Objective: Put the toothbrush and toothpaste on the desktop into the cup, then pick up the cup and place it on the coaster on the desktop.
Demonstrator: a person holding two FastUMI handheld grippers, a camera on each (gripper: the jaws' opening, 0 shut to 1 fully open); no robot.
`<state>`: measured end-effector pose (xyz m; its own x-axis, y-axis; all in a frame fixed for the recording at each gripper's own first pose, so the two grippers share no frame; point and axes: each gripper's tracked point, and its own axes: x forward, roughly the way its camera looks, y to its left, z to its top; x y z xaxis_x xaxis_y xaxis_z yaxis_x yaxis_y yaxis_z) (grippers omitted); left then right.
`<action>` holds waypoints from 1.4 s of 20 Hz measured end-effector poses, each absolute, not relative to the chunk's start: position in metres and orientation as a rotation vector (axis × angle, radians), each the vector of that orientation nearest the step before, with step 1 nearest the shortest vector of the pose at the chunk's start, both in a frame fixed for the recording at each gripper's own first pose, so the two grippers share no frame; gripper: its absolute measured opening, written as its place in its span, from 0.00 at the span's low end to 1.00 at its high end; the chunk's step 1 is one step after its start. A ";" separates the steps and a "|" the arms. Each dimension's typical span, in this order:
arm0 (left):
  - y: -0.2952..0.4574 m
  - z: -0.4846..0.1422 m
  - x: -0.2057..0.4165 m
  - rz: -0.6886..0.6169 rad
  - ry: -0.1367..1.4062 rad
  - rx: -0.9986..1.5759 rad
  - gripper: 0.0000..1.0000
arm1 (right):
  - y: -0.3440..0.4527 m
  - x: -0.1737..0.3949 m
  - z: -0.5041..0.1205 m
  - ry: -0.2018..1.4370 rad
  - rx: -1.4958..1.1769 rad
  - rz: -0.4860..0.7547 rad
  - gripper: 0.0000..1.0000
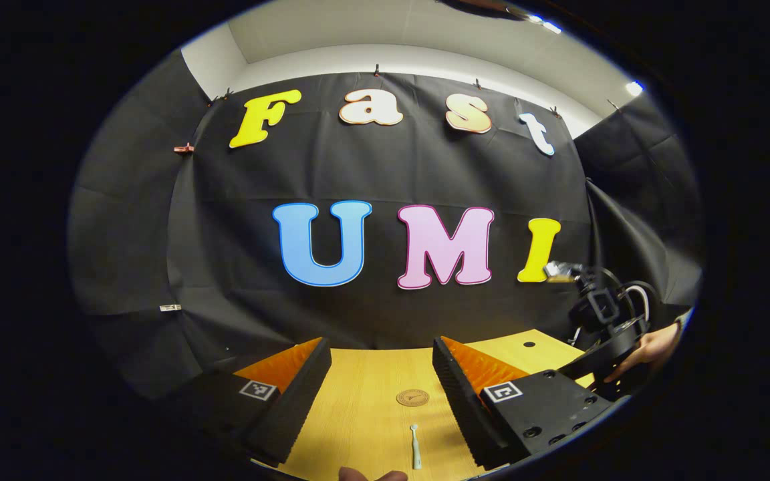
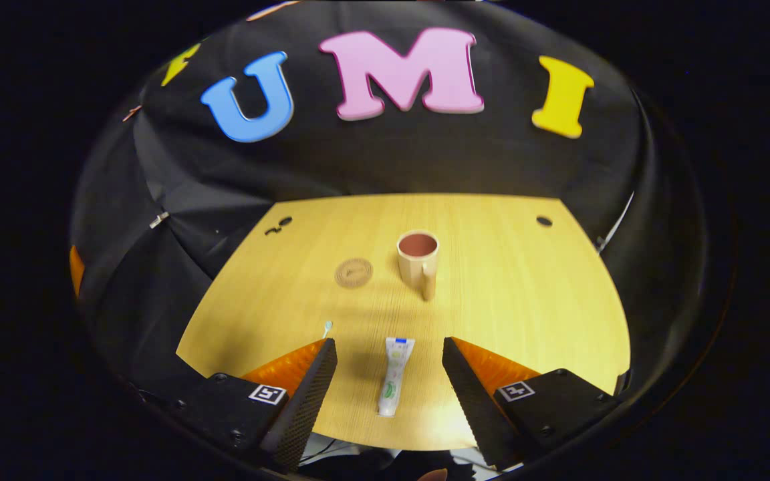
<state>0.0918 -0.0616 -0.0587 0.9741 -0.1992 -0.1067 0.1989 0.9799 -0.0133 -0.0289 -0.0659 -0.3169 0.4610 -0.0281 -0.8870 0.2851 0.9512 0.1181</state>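
Observation:
In the right gripper view a white toothpaste tube (image 2: 395,376) lies on the wooden desktop (image 2: 505,314), lengthwise between the open fingers of my right gripper (image 2: 390,351), which hovers above it. Farther off stands a beige cup (image 2: 418,256) with a reddish inside and its handle facing me. A round coaster (image 2: 353,272) lies just left of the cup. The toothbrush head (image 2: 327,327) peeks out past the left finger. In the left gripper view my left gripper (image 1: 381,351) is open over the desk, with the pale toothbrush (image 1: 416,446) and the coaster (image 1: 412,397) between its fingers, lower down.
Black cloth walls close in the desk at the back and sides. Small dark holes (image 2: 544,220) sit near the desk's far corners. In the left gripper view the other gripper (image 1: 609,321) and the hand (image 1: 656,347) holding it show at the right.

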 end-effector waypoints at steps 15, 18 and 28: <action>-0.044 -0.080 0.096 -0.169 0.152 -0.005 0.96 | -0.054 -0.051 -0.483 1.524 0.213 -0.250 0.91; -0.040 -0.082 0.094 -0.159 0.161 -0.002 0.96 | -0.051 -0.053 -0.494 1.546 0.208 -0.263 0.98; -0.050 -0.107 0.096 -0.167 0.223 0.002 0.96 | -0.048 -0.060 -0.511 1.577 0.242 -0.307 0.70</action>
<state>0.0961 -0.0499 -0.1065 0.9615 -0.1643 -0.2201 0.1646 0.9862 -0.0169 -0.0605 -0.0485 -0.5113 -0.0302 -0.0364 -0.9989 0.3406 0.9392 -0.0446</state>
